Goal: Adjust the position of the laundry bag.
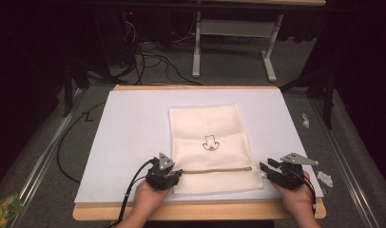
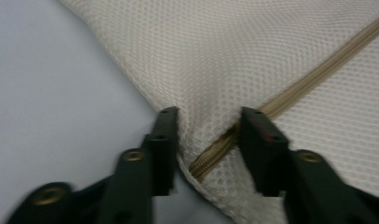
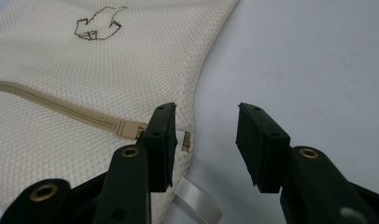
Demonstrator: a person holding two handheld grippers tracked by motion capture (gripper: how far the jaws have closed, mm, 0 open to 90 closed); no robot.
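On the white sheet [image 1: 129, 137] covering the table lies a cream mesh bag [image 1: 207, 128], flat and roughly rectangular, with a small dark outline drawing [image 1: 210, 143] near its middle and a tan zipper [image 1: 215, 170] running across its near part from 9 o'clock to 3 o'clock. Close up, the fabric shows a fine honeycomb weave. The zipper slider [image 3: 127, 129] sits at the bag's right end, close to the edge, and a white tag [image 3: 199, 203] pokes out from under that corner.

At about 7 o'clock from the bag's centre, the left gripper [image 1: 174, 173] meets the bag's left edge; its jaws straddle the puckered corner where the zipper ends [image 2: 211, 158], clenched on the mesh.

At about 4 o'clock, the right gripper [image 1: 263, 167] sits at the bag's right edge, jaws parted and released: one jaw rests over the mesh beside the slider, the other stands over bare sheet, with nothing pinched between them [image 3: 204, 140].
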